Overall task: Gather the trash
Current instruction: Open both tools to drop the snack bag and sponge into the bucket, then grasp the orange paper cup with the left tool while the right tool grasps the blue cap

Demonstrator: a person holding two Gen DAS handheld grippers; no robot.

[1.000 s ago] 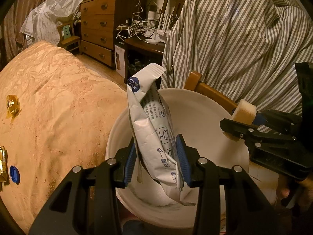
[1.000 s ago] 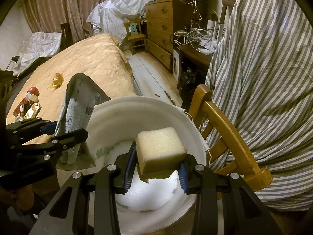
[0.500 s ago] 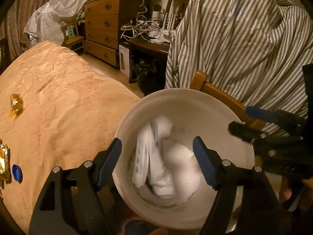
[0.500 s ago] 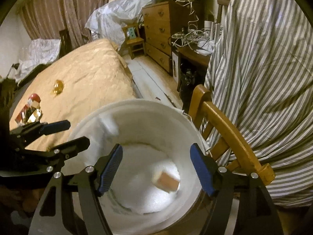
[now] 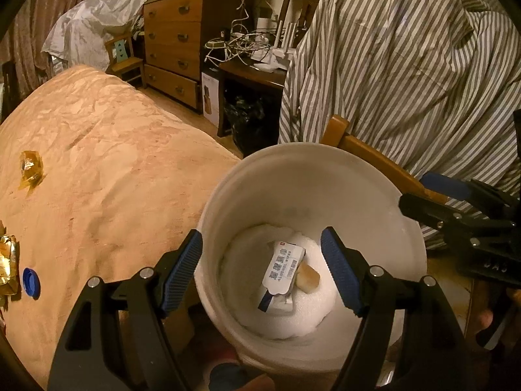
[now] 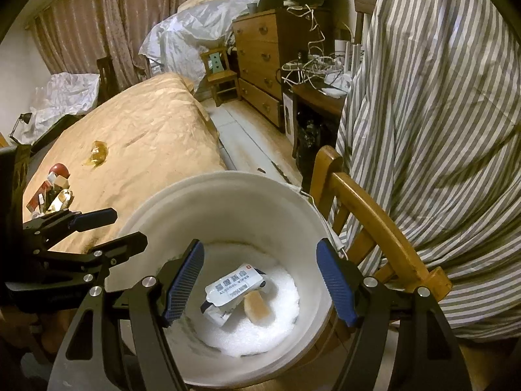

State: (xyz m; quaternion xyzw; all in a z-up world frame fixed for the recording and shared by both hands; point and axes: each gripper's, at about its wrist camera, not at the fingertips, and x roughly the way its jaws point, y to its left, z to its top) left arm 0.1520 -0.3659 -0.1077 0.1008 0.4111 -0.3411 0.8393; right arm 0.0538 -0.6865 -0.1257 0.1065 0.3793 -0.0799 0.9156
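A white bucket stands beside the bed. At its bottom lie a white wipes packet and a yellowish sponge block, touching. My left gripper is open and empty above the bucket's near rim; it also shows at the left of the right wrist view. My right gripper is open and empty over the bucket; it shows at the right of the left wrist view.
On the tan bedspread lie an amber wrapper, a blue bottle cap, a gold wrapper and a red packet pile. A wooden chair with striped cloth stands behind the bucket.
Both grippers opened. The wipes packet dropped from the left gripper and the sponge from the right; both now lie at the bucket's bottom.
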